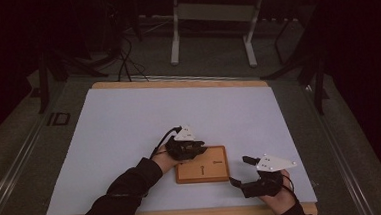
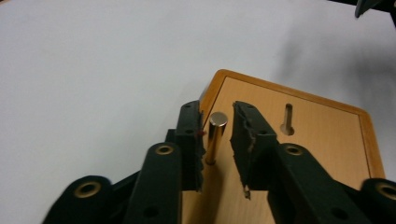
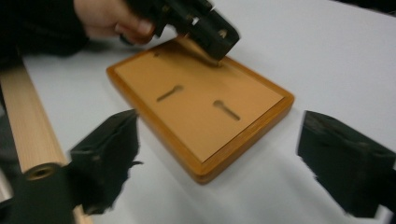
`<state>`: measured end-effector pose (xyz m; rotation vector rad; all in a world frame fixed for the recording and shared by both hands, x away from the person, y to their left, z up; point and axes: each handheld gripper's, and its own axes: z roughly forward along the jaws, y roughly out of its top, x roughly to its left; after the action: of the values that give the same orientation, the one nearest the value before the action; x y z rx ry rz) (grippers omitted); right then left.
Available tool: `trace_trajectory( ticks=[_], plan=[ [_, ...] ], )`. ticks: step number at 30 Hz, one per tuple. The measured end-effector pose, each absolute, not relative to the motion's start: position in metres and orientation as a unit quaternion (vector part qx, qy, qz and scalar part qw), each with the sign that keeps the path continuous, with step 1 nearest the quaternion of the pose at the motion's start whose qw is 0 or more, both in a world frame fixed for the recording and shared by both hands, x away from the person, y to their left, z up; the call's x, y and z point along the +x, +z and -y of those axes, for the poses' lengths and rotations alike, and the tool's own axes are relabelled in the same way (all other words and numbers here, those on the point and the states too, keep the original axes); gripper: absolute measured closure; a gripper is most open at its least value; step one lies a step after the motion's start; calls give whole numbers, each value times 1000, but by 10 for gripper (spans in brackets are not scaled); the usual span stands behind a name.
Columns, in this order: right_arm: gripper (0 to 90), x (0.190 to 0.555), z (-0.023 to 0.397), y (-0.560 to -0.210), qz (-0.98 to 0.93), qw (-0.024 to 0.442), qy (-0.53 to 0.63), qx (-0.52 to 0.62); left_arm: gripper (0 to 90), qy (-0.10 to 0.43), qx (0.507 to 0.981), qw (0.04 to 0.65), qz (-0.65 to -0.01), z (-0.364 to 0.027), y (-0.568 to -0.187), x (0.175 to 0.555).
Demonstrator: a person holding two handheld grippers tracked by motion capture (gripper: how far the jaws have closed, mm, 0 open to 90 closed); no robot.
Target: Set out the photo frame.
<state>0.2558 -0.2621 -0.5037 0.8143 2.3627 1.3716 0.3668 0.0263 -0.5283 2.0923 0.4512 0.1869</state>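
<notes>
We see a wooden board (image 1: 202, 171) lying flat on the white worktop (image 1: 129, 126), near its front edge, w/ a raised darker rim and two keyhole-shaped slots (image 3: 227, 110) cut into its paler top. A short metal pin (image 2: 216, 137) stands upright on the board, close to one corner.

Left gripper (image 1: 185, 149) sits over the board's far-left corner in the high view, held by the left hand (image 1: 164, 158), dark sleeve coming in from the bottom. In the left gripper view its fingers (image 2: 190, 140) stand on either side of the pin: one finger is right against it or nearly so, the other is a little apart w/ a visible gap. So the fingers are released around the pin, not clamped on it. The finger pads look ragged at the edges.

Right gripper (image 1: 257, 179) is just beside the board's right front corner, low over the worktop, w/ its grey plate on top. In the right gripper view its fingers (image 3: 112, 154) are spread wide, released, nothing between them; the board's near corner lies ahead of them, roughly btwn the two. That view also shows the left gripper's tip (image 3: 212, 30) down on the board's far side.

Beyond the worktop: dark floor, cables, legs of a white frame (image 1: 177, 43).
</notes>
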Motion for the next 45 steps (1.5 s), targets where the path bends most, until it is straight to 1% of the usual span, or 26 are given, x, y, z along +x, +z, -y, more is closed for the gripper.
trace_trajectory(
  ticks=[1,3,5,6,9,10,11,12,13,14,16,18,20,22,26,28,33,36,40,41,45],
  plan=[
    [138,255,261,-504,-826,149,469,274,767,78,857,475,-185,-25,-528,367],
    [168,253,258,-505,-834,160,460,260,820,79,857,473,-189,-25,-528,368],
    [181,250,256,-505,-838,173,453,249,828,76,858,473,-187,-25,-528,369],
    [220,250,254,-505,-843,175,447,241,831,75,859,471,-185,-25,-528,370],
    [236,244,248,-505,-858,210,421,207,834,64,859,473,-184,-26,-528,372],
    [254,241,245,-505,-862,227,409,196,837,62,860,472,-184,-26,-528,373],
    [254,241,245,-505,-862,227,409,196,837,62,860,472,-184,-26,-528,373],
    [271,238,243,-505,-864,248,397,184,837,55,861,472,-181,-27,-528,374],
    [284,229,234,-507,-875,292,360,141,837,51,860,474,-181,-27,-528,375],
    [305,226,230,-509,-876,313,346,125,837,49,861,473,-179,-27,-528,376],
    [339,220,223,-513,-883,343,309,85,836,40,862,474,-178,-28,-528,378],
    [340,215,216,-518,-887,371,270,53,835,30,861,476,-179,-29,-528,381],
    [350,212,211,-521,-890,386,241,29,835,17,859,478,-184,-30,-529,384],
    [358,210,207,-527,-884,417,211,1,835,10,858,478,-184,-30,-529,386],
    [393,209,200,-536,-880,439,175,-35,835,1,859,478,-185,-31,-528,389],
    [430,209,198,-539,-876,450,164,-51,835,0,860,478,-182,-31,-528,389],
    [489,208,192,-549,-854,490,135,-111,835,-12,857,480,-187,-32,-529,392],
    [523,207,188,-554,-849,498,121,-132,835,-24,853,483,-194,-32,-529,395],
    [542,209,185,-558,-839,515,105,-142,836,-29,853,483,-196,-32,-529,397],
    [564,210,185,-559,-836,520,104,-143,836,-31,854,481,-196,-32,-529,397],
    [581,211,183,-562,-832,525,97,-154,836,-35,854,478,-202,-32,-528,398]
  ],
)
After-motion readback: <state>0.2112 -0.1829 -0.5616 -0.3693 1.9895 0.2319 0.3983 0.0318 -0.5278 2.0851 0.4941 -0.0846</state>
